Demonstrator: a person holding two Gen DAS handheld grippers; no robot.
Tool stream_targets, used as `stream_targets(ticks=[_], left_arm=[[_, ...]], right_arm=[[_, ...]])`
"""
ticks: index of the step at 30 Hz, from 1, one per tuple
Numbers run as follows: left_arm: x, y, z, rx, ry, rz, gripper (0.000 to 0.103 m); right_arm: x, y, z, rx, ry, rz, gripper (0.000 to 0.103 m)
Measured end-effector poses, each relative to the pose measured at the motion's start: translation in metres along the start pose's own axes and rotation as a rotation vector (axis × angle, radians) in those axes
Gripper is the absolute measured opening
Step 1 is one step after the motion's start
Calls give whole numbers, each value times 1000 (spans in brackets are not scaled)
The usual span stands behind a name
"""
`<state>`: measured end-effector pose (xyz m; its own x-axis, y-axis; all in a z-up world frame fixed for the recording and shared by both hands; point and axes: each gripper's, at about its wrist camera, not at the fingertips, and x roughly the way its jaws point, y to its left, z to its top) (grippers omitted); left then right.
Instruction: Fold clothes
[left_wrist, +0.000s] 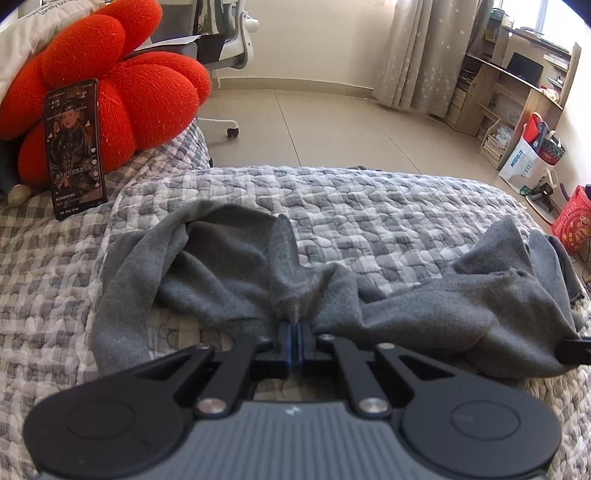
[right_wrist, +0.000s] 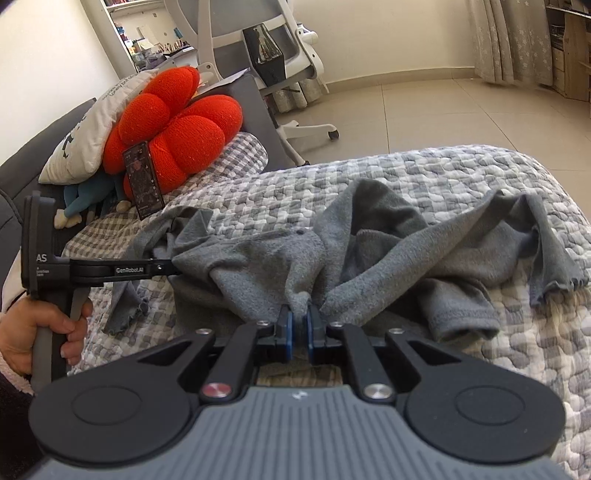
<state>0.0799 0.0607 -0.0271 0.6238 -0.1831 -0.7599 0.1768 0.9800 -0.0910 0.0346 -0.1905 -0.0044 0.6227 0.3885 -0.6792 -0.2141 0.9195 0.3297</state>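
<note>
Right wrist: one grey garment, two grippers pinching it.

We see our left claw pinching a fold of the grey garment, which lies rumpled across the checked bed quilt

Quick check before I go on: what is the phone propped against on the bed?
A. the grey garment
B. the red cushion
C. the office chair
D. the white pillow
B: the phone stands upright on the quilt, leaning back on the red cushion; the grey garment lies apart from it, nearer the camera.
</note>
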Motion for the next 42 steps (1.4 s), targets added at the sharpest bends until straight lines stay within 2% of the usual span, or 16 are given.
stream_targets(ticks=[5,11,19,24,25,26,29,32,33,34,39,42], left_arm=[[-18,1,-17,-4,-20,-12,2],[-39,6,-38,-30,-29,-46,2],[-34,6,-66,-14,51,-65,2],[-36,9,-63,-51,69,-88,4],[-39,10,-63,-62,67,-104,6],[-41,10,-63,-74,65,-121,13],[-50,8,-64,-125,58,-198,45],[-55,2,-61,-147,54,-271,47],[-56,-1,-61,-155,55,-293,48],[-57,-4,-60,-165,57,-317,48],[-64,-10,-59,-231,60,-439,51],[-69,-13,-58,-251,54,-466,52]], right_arm=[[-1,-2,-16,-1,56,-11,9],[-17,-1,-22,5,58,18,9],[-6,-5,-34,5,158,8,9],[-4,2,-32,-22,170,26,18],[-5,3,-31,-27,167,32,18],[-6,3,-31,-25,163,36,20],[-5,1,-32,-10,163,63,35],[0,6,-33,-23,167,75,32],[2,7,-33,-24,167,84,15],[2,10,-31,-20,165,105,13],[-1,32,-26,-40,145,203,12],[0,47,-25,-44,148,275,12]])
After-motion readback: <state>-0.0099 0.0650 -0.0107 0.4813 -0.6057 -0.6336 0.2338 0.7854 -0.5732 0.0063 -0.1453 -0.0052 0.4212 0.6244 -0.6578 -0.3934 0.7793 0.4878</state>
